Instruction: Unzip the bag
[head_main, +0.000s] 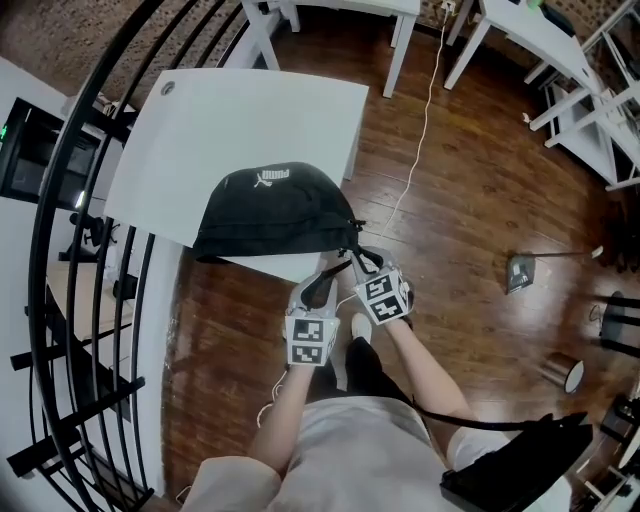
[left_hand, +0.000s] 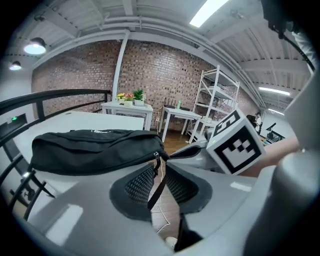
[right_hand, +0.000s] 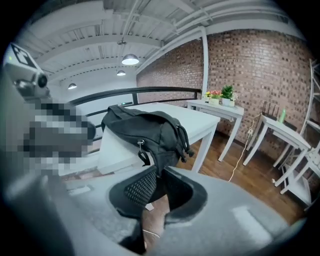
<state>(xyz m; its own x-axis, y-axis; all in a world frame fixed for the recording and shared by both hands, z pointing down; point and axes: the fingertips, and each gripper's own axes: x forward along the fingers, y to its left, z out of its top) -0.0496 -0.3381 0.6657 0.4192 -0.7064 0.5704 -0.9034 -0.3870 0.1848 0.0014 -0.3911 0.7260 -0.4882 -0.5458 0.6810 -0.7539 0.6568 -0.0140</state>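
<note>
A black bag lies on the white table, close to its near edge. Both grippers are at the bag's right end. My left gripper is open; in the left gripper view the thin black zipper pull strap hangs loose between its pads without being pinched, and the bag stretches away to the left. My right gripper sits just beside it. In the right gripper view this gripper is shut on the bag's end, below a zipper slider.
A black railing curves along the left. More white tables and a white shelf stand behind. A white cable runs over the wooden floor. A dark bag lies by the person's right side.
</note>
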